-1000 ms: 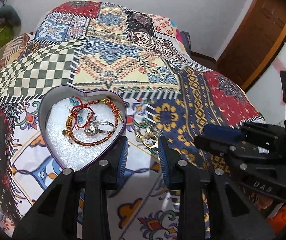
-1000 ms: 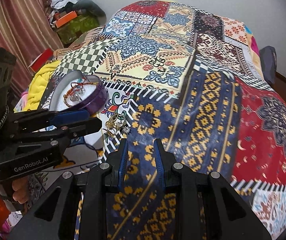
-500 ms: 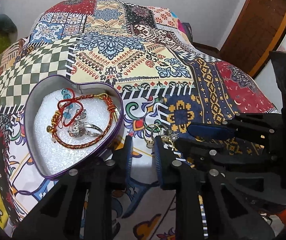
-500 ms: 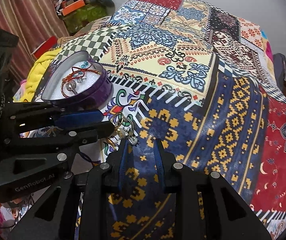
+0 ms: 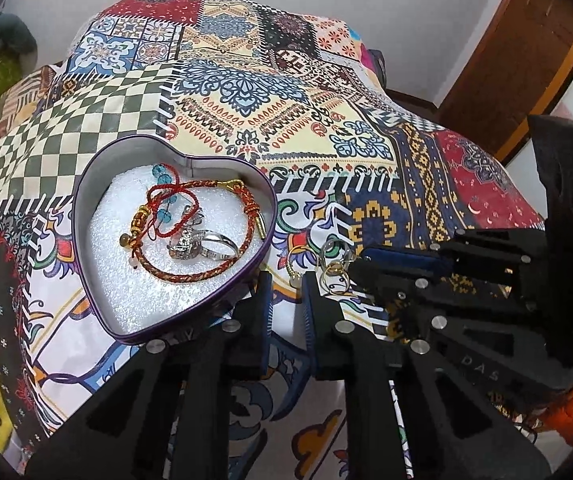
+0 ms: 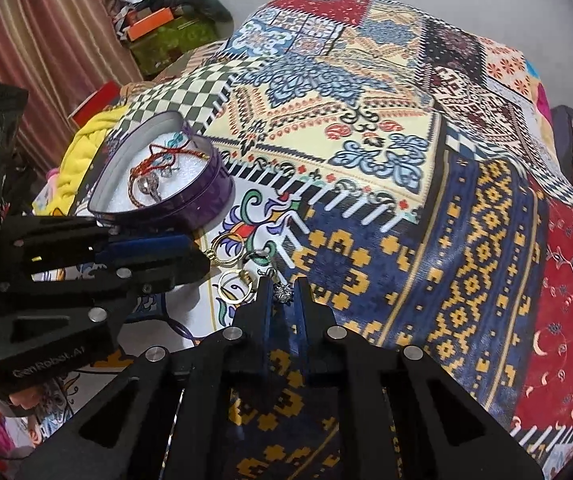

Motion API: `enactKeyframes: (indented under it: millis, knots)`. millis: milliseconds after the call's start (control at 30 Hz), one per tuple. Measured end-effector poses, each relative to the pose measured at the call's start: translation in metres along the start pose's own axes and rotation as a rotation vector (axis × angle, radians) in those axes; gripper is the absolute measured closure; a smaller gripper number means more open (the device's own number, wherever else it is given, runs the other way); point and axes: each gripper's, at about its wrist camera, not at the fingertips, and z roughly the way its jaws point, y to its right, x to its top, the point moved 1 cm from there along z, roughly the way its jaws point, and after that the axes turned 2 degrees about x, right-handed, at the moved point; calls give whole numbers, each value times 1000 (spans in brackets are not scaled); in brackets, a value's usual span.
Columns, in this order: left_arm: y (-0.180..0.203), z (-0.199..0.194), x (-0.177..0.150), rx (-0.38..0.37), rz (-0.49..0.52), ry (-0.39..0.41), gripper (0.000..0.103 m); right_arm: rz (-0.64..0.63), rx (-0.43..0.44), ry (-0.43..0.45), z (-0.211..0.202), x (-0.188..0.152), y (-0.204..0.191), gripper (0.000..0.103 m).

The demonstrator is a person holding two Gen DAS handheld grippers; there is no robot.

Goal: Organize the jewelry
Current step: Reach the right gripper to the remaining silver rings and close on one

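The right claw (image 6: 283, 294) has its jaws drawn narrow around a small sparkly stud (image 6: 283, 292), which sits right between the fingertips; whether the pads truly pinch it I cannot tell, but it looks like the start of a pick. A second ago this claw hovered over bare blue-and-yellow quilt with the jewelry well ahead at eleven o'clock, and half a second ago the stud was only at its tips, so it has closed in on the pile. Just at ten o'clock from those tips lie the loose gold rings (image 6: 233, 285), touching one another on the quilt (image 6: 466, 240). The left claw (image 5: 286, 280) has also crept forward: its jaws are narrower than they were a second ago, a slim gap, nothing between them, the tips now just short of the rings (image 5: 332, 276) at one o'clock. Beyond, at eleven o'clock, the heart tin (image 5: 98, 184) sits closer and larger in the left view than before, already holding a red braided bracelet (image 5: 206, 268), blue beads and silver rings (image 5: 202, 246) on white padding. My read: the remaining loose pieces are next for that tin.
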Motion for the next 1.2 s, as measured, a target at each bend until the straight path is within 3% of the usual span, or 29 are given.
enactKeyframes:
  millis: [467,1200]
  knots:
    - [17,18,10,34,47,-32,88,80,-16,87,-41,-5,20,94]
    - [34,28,19,101,92,-10,86,107,-3,108,-53,-8,23,94]
